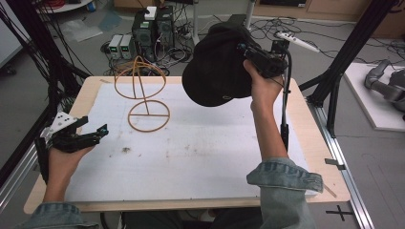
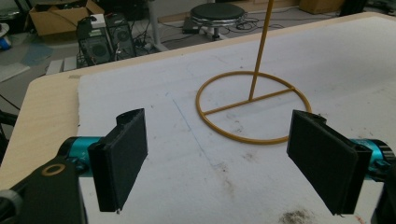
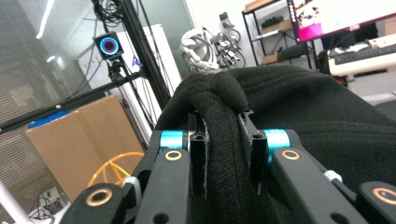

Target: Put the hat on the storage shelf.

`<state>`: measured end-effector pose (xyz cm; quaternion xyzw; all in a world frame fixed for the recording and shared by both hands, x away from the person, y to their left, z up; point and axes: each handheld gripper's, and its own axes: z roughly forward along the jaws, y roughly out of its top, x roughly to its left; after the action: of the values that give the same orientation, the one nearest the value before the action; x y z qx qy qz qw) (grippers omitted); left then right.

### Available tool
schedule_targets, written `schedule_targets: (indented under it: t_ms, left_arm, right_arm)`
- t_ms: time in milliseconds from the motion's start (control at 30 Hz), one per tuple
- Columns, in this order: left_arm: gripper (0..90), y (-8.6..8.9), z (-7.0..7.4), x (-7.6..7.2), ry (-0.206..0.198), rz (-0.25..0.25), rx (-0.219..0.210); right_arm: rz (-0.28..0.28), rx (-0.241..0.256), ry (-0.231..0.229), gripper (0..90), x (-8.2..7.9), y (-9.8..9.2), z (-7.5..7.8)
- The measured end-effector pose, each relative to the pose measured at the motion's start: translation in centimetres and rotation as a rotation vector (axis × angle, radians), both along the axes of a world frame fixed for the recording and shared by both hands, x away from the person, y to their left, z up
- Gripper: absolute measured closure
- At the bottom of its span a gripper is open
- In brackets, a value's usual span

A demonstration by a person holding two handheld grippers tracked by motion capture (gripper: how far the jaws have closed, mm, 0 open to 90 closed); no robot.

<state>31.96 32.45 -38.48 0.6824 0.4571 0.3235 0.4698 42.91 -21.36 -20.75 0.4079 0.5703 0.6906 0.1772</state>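
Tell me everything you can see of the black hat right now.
The black hat looks like a soft knitted fabric, with a rounded crown and a brim. It hangs in the air above the far side of the table, right of the yellow wire stand and clear of it. The right hand-held gripper is shut on a bunched fold of its fabric, pinched between the two jaws. A small pale mark shows near its lower edge.
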Motion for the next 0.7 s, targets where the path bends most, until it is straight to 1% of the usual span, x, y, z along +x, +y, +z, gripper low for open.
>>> schedule_targets:
  t_ms: [300, 500, 533, 567, 633, 700]
  left_arm:
    - [20.6, 0.4, -0.2, -0.3, 0.003, 0.007, 0.002]
    - [20.6, 0.5, -0.1, -0.5, 0.002, 0.014, -0.001]
    - [20.6, 0.5, -0.1, -0.5, 0.002, 0.014, 0.001]
    - [20.6, 0.5, -0.1, -0.5, 0.002, 0.014, 0.002]
    - [20.6, 0.6, -0.1, -0.5, 0.004, 0.012, 0.004]
    - [20.6, 0.6, -0.1, -0.5, 0.005, 0.013, 0.003]
  right_arm:
    - [0.053, 0.035, -0.018, 78.4, 0.3, 1.9, 1.6]
    - [0.078, 0.054, -0.027, 78.4, 0.4, 2.9, 2.1]
    - [0.085, 0.046, -0.038, 78.4, 0.5, 3.4, 2.3]
    - [0.085, 0.046, -0.038, 78.4, 0.5, 3.4, 2.3]
    - [0.103, 0.065, -0.04, 78.4, 0.6, 4.1, 2.6]
    - [0.109, 0.066, -0.043, 78.4, 0.7, 4.4, 2.6]
